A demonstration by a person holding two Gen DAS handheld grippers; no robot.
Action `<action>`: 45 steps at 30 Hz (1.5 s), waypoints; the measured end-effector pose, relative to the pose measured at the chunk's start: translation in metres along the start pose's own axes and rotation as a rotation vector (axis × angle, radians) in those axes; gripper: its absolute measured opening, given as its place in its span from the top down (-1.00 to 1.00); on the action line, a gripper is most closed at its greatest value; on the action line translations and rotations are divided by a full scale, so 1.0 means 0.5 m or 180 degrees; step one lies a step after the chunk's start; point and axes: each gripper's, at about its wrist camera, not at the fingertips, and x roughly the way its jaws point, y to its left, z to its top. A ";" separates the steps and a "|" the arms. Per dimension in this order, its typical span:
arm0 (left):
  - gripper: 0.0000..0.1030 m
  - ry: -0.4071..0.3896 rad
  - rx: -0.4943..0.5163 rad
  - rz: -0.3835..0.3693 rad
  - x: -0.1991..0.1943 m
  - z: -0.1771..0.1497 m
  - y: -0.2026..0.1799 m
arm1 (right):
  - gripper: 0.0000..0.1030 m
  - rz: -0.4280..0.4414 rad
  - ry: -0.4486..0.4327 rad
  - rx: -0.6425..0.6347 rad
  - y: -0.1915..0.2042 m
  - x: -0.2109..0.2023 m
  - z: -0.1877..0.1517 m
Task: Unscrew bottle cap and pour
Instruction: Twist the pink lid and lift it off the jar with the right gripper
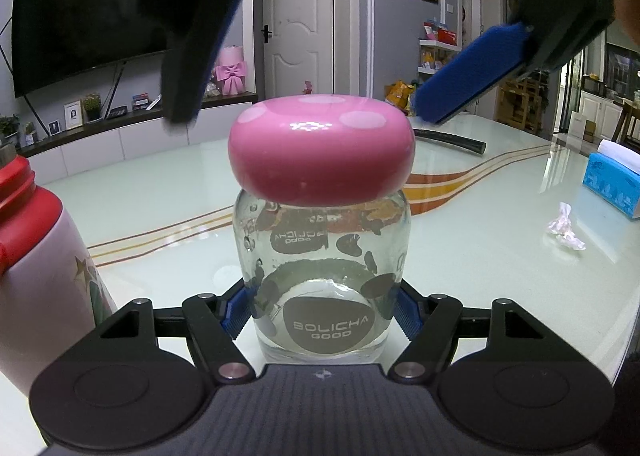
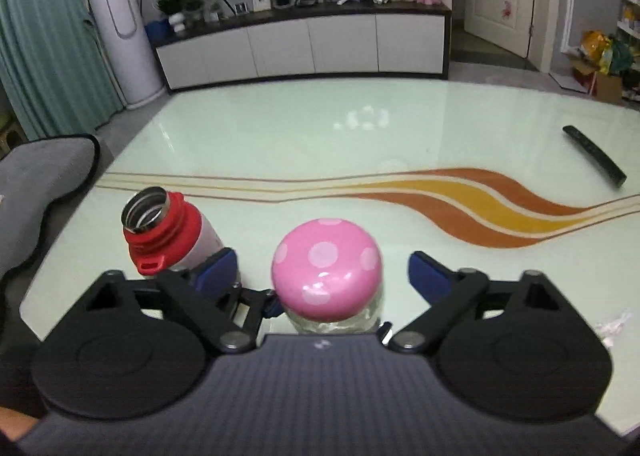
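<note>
Bottle: clear glass bottle (image 1: 324, 288) with brown patches, upright on the worktop (image 1: 480, 216), central in the left wrist view.
Cap: pink cap (image 1: 320, 150) with pale dots, seated on the bottle's neck.
Left gripper: left gripper (image 1: 320, 310) low on the bottle, its blue pads (image 1: 236, 310) pressed against the glass on either side, clamped on it.
Right gripper: right gripper (image 2: 322, 272) above the bottle, looking down on the cap; its blue fingers (image 2: 430, 276) stand apart on either side of the cap with a gap to each, gripping nothing. In the left wrist view the fingers hang over the cap, one dark and blurred, one blue.
Flask: flask (image 2: 168, 234) with a red collar and open steel mouth, upright just beside the bottle, on its left in the right wrist view.
Remote: dark remote (image 2: 594, 156) well apart, toward the worktop's far right.
Tissue box: blue box (image 1: 612, 186) near the right edge.
Wrapper: crumpled clear wrapper (image 1: 564, 228) near the box.
</note>
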 end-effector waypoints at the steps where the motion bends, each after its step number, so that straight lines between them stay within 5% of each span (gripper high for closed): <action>1: -0.42 0.0004 0.0000 -0.0001 0.001 0.001 0.000 | -0.57 -0.0027 0.0010 -0.0010 0.004 0.005 -0.001; 8: -0.42 0.0007 -0.0004 -0.0003 -0.002 0.002 -0.001 | -0.27 -0.0195 0.0016 -0.0162 0.011 0.017 -0.004; 16: -0.42 0.0009 -0.0003 -0.0005 0.000 0.004 0.001 | -0.26 -0.0069 0.0048 -0.0297 0.004 0.020 -0.009; 30: -0.42 0.0015 0.0000 -0.0011 0.005 0.005 0.001 | -0.26 0.0879 0.0196 -0.1335 -0.053 0.014 0.019; 36: -0.42 0.0018 0.0001 -0.0015 0.007 0.006 0.000 | -0.26 0.1059 0.0135 -0.1787 -0.048 0.003 0.022; 45: -0.42 0.0011 0.0011 -0.0014 -0.004 -0.013 -0.004 | -0.26 0.1261 0.0048 -0.1830 -0.070 -0.007 0.037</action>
